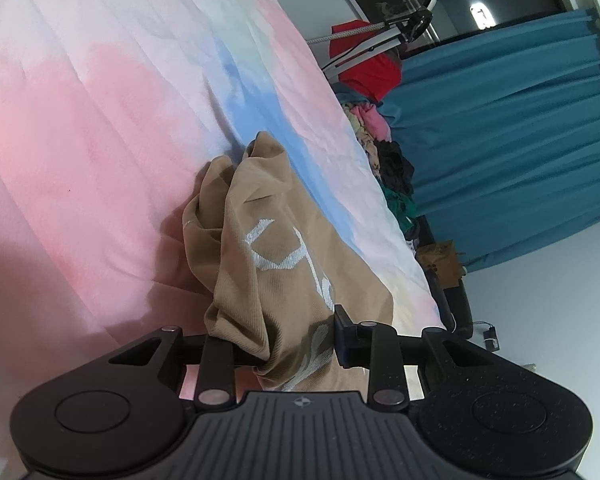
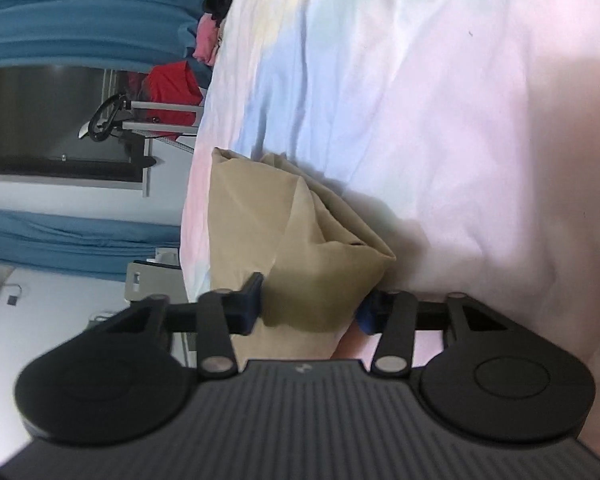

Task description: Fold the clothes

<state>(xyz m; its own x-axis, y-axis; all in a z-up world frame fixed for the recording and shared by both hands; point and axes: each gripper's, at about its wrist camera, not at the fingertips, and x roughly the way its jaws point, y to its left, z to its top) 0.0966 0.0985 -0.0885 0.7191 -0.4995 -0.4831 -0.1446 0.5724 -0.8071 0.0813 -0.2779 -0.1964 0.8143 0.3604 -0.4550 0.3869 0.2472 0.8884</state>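
A tan garment point(image 1: 268, 248) with white lettering lies bunched on the pastel bedsheet point(image 1: 100, 128). My left gripper point(image 1: 296, 344) is shut on a fold of it, cloth filling the gap between the jaws. In the right wrist view the same tan garment point(image 2: 284, 232) shows its plain side on the bedsheet point(image 2: 440, 100). My right gripper point(image 2: 312, 308) is shut on another part of it, cloth pinched between the blue-padded fingers point(image 2: 252, 300).
A heap of mixed clothes point(image 1: 384, 152) lies along the bed's far edge, with a red item point(image 1: 368, 64) on a metal rack. Teal curtains point(image 1: 512, 136) hang behind. In the right wrist view the rack point(image 2: 140, 116) and curtains point(image 2: 80, 8) are at left.
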